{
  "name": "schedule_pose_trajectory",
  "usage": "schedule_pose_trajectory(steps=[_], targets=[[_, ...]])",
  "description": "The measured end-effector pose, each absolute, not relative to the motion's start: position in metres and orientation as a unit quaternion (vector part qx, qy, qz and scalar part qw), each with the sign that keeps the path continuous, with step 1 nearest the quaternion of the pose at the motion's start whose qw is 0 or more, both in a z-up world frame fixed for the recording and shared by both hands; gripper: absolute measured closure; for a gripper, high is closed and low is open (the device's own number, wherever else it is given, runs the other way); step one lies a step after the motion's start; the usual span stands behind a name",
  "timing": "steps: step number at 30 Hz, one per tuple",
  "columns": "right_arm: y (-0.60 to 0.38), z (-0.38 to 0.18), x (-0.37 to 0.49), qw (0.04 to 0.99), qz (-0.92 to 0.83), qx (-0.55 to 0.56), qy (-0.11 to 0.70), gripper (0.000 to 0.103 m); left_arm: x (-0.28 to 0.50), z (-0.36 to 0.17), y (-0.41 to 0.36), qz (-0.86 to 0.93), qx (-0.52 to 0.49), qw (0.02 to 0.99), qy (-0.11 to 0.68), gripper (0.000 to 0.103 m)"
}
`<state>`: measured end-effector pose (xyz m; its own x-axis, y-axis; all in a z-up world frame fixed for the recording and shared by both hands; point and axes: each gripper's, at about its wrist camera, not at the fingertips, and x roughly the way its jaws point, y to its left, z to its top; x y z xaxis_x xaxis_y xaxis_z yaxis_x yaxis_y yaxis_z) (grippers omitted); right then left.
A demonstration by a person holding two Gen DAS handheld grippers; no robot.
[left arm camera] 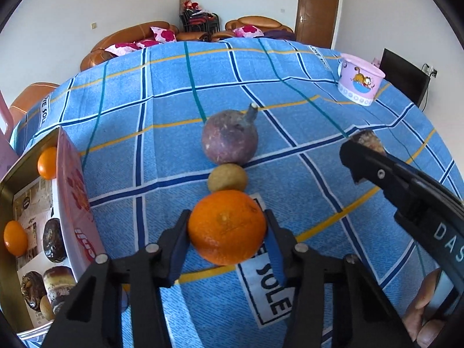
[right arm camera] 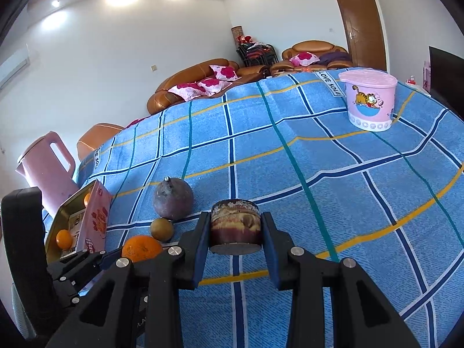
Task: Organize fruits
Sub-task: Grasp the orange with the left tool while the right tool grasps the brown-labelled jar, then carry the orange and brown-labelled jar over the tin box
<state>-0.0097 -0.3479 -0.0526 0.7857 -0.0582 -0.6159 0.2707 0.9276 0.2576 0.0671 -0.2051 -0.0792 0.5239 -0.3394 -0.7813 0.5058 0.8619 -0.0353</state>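
- While the orange [left arm camera: 226, 226] sits on the blue checked cloth [left arm camera: 290, 133], the left claw [left arm camera: 226, 236] has it between its pads, both touching its sides; grip judged closed on it, fruit not yet lifted.
- Touching the orange on its far side is a small brown fruit [left arm camera: 227, 177], and beyond that a purple fruit with a stem [left arm camera: 229, 140], the three in a row.
- Left of the orange stands an open tin [left arm camera: 8, 185] holding two small oranges [left arm camera: 15, 242]; its pink lid [left arm camera: 76, 200] is propped upright at the edge nearest the orange.
- Right of the orange, the right claw [right arm camera: 235, 229] is clamped on a short round cake-like item [right arm camera: 235, 221], held clear of the cloth.
- Risk: the pads meet the orange on its round sides, so it may roll out on lifting; dragging it could also nudge the brown fruit.
- Risk: the upright lid may block the carry into the tin.
- Only the right view shows a pink jug [right arm camera: 46, 171] behind the tin; only the left view shows the tin's printed lining.
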Motion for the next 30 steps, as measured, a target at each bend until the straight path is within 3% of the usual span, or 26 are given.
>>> schedule_pose_trajectory(steps=[16,30], targets=[[-0.333,-0.039,-0.024,0.943,-0.141,0.135,0.271,0.066,0.036,-0.047,-0.160,-0.256,0.063,0.902,0.341,0.054],[-0.283,-0.038,-0.016,0.947,-0.109,0.127,0.276,0.066,0.033,-0.034,-0.113,-0.209,0.060,0.923,0.318,0.054]])
